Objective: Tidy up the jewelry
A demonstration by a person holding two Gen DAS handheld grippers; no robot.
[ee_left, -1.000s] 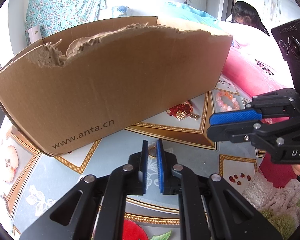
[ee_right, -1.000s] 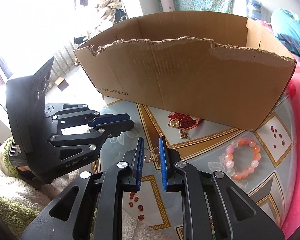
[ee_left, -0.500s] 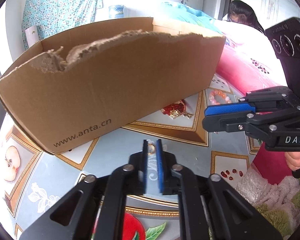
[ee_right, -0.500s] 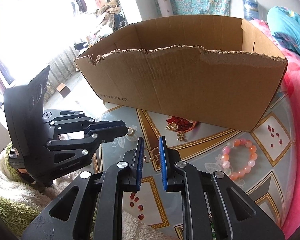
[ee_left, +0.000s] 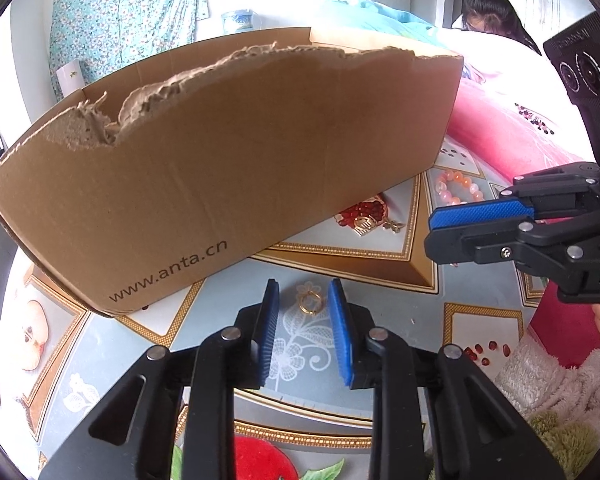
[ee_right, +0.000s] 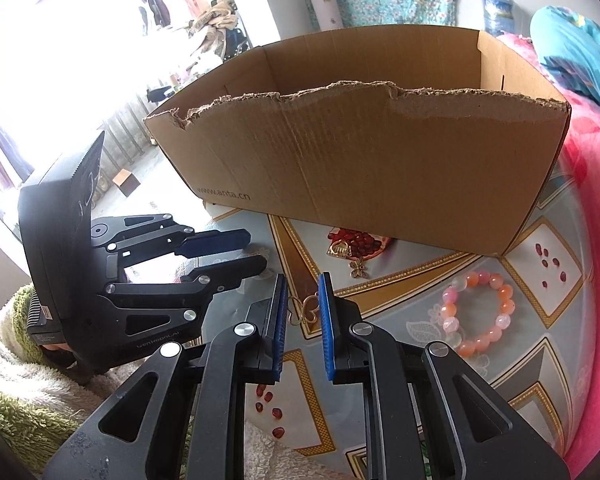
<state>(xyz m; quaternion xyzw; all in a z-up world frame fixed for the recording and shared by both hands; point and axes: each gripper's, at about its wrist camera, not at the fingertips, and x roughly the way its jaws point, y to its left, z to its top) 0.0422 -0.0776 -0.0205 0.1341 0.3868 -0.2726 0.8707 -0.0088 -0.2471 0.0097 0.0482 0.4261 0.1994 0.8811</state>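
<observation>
Left tongs have just been spreading, leaving a gold ring loose on the desk between the pads, probably released short of the cardboard box. Right tongs pinch a gold earring, likely bound for the box.

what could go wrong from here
The left gripper has just been opening its jaws; the gold ring lies loose on the table between them, so a nudge could roll it away. The right gripper pinches a gold wire piece that might slip, or snag on the torn cardboard box.
</observation>
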